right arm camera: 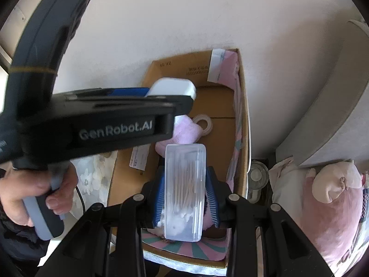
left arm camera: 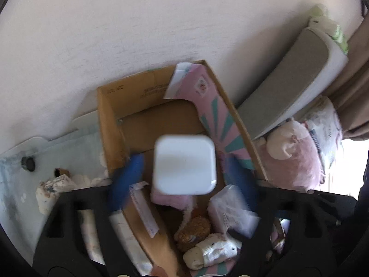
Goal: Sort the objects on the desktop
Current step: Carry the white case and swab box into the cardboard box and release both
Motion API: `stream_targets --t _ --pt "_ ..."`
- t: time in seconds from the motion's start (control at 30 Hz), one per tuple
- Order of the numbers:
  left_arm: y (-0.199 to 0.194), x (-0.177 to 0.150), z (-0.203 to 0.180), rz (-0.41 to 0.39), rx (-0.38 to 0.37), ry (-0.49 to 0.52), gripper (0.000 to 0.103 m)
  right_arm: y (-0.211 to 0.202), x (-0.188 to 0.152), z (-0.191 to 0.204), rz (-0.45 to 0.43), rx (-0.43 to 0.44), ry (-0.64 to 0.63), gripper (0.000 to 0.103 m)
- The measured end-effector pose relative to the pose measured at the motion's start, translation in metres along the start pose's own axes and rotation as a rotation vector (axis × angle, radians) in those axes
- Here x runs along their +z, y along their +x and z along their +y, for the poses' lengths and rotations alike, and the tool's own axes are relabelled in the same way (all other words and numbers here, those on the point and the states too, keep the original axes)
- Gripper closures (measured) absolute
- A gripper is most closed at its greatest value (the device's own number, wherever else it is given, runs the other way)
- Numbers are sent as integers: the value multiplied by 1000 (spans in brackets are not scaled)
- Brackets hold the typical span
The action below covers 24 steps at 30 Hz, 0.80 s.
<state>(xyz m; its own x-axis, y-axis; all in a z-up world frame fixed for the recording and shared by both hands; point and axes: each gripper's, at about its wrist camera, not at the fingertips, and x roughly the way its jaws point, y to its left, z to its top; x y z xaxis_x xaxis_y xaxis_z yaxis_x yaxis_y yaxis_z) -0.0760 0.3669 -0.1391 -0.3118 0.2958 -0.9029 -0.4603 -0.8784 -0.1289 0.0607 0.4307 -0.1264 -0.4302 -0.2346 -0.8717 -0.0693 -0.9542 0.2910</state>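
Right gripper (right arm camera: 185, 198) fingers clamped on swab box (right arm camera: 184, 191); left gripper (left arm camera: 184, 170) fingers apart, white box (left arm camera: 184, 166) between, above carton (left arm camera: 110, 120).

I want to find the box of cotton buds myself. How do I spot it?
Look for the open cardboard box against the white wall. Just above its near end, the right gripper holds a long clear plastic case between its blue fingers. Unlike the solid white box farther back, you can see thin cotton-tipped sticks inside.
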Motion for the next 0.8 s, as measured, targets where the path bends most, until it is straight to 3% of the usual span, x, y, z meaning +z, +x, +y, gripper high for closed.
stream_targets --t 0.07,0.13,0.43,0.8 --pt "-5 0 0 -35 -3 12 0 3 0 3 5 -5 -9 31" --pt "-8 0 1 -42 -8 15 0 2 -2 5 -15 -7 -13 23" --pt "-21 -6 21 -39 -42 -15 0 2 -2 8 -28 6 8 20" --pt "-47 -26 36 -56 -34 -4 0 -3 -3 30 -31 -67 -31 19"
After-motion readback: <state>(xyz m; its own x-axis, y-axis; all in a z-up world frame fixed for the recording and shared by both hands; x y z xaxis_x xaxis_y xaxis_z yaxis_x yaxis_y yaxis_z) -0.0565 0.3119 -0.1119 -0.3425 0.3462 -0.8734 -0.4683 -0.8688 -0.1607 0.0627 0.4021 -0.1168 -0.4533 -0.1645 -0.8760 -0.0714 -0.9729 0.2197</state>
